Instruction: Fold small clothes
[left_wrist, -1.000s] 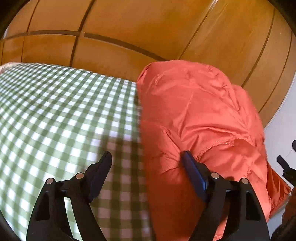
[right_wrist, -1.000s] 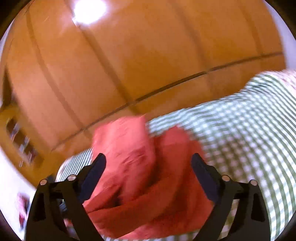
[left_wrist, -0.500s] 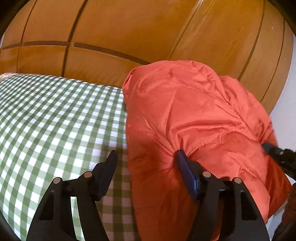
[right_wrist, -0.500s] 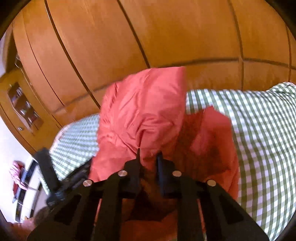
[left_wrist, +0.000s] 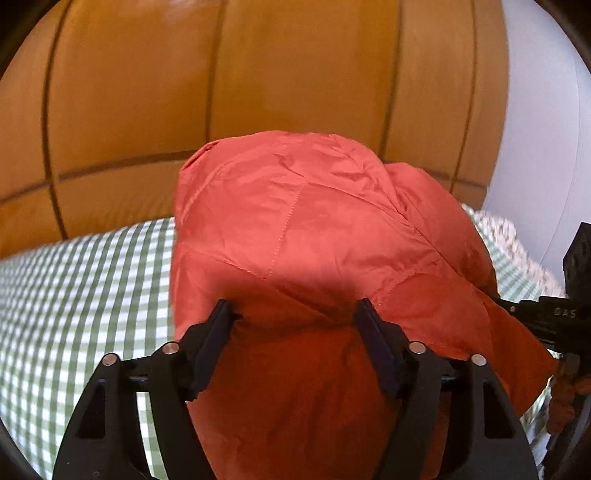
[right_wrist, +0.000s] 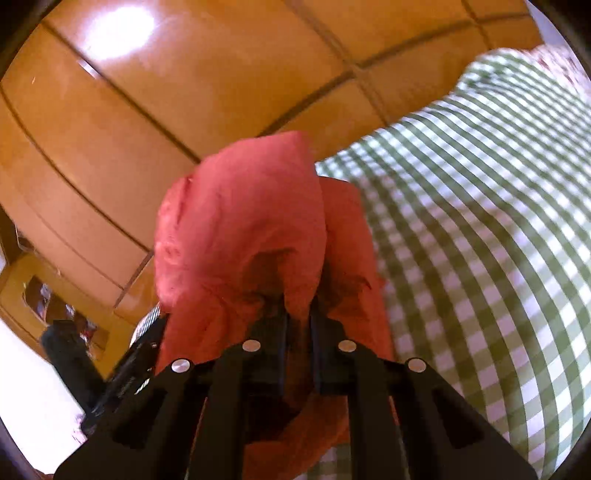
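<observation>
An orange-red quilted padded garment (left_wrist: 295, 236) lies bunched on a green-and-white checked cloth (left_wrist: 85, 280). My left gripper (left_wrist: 293, 314) is open, its jaws spread wide over the near part of the garment, the fabric bulging between them. My right gripper (right_wrist: 297, 314) is shut on a fold of the garment (right_wrist: 243, 221) and holds it lifted off the cloth. The right gripper's black body shows at the right edge of the left wrist view (left_wrist: 569, 317), at the garment's corner.
Orange wooden wardrobe panels (left_wrist: 258, 74) stand right behind the checked surface. A white wall (left_wrist: 535, 129) is at the right. The checked cloth (right_wrist: 480, 240) stretches to the right of the garment in the right wrist view. A wooden shelf with small items (right_wrist: 40, 295) sits at the far left.
My right gripper closed on the garment and has lifted its fold. My left gripper moved right and forward, from straddling the garment's edge to sitting over the garment, still open.
</observation>
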